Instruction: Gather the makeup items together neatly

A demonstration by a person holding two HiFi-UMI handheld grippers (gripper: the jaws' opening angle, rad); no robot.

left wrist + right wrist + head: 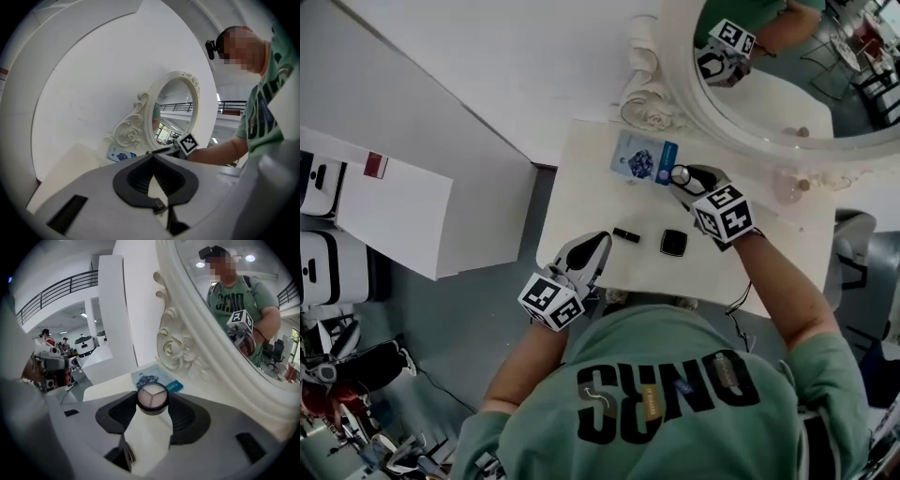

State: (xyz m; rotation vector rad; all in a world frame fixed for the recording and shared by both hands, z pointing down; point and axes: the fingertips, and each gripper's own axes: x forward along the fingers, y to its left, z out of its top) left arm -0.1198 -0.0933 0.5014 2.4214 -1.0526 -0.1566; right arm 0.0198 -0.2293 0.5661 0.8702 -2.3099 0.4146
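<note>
My right gripper point(682, 176) point(152, 401) is shut on a round black compact point(152, 397) with a three-part pale powder, held just above the white table point(581, 178) beside a blue packet point(642, 157) point(157, 378). A small black tube point(626, 235) and a square black compact point(674, 243) lie near the table's front. My left gripper point(595, 246) point(153, 156) hovers at the front left edge, left of the tube, with its tips together and nothing between them. A pale pink item point(787, 187) rests at the back right.
An ornate white-framed mirror point(675, 103) point(173, 112) point(187, 348) stands along the table's back edge, right behind the packet. A white cabinet point(394, 216) stands to the left across a strip of grey floor. A chair point(853, 234) sits at the right.
</note>
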